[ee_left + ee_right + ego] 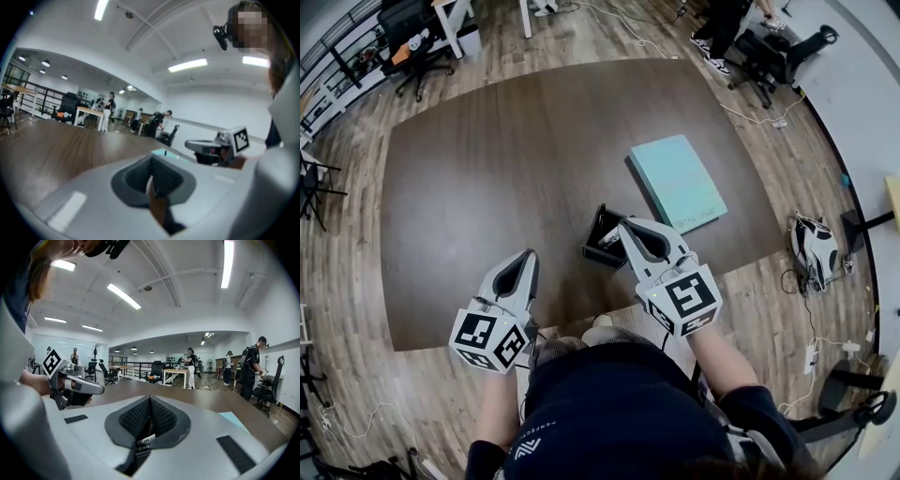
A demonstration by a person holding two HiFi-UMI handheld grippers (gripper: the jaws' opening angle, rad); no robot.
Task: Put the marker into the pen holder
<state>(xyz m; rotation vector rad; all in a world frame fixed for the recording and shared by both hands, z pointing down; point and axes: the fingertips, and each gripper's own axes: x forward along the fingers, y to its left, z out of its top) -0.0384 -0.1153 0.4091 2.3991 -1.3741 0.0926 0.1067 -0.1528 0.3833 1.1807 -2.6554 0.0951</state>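
A black pen holder [598, 247] stands on the dark wood table [487, 169], near its front edge. My right gripper [625, 228] hangs right over the holder's near side, its jaws shut on the marker [145, 440]. That marker is a thin dark barrel with a white label, showing low in the gap between the pads. In the head view the marker's [610, 240] pale end sits at the holder's mouth; I cannot tell how deep it reaches. My left gripper [528, 260] is shut and empty, left of the holder over bare table.
A teal book [678, 183] lies on the table just right of and beyond the holder. Office chairs [412, 47], cables and a black-and-white device [814, 248] stand on the floor around the table. People stand at desks far off.
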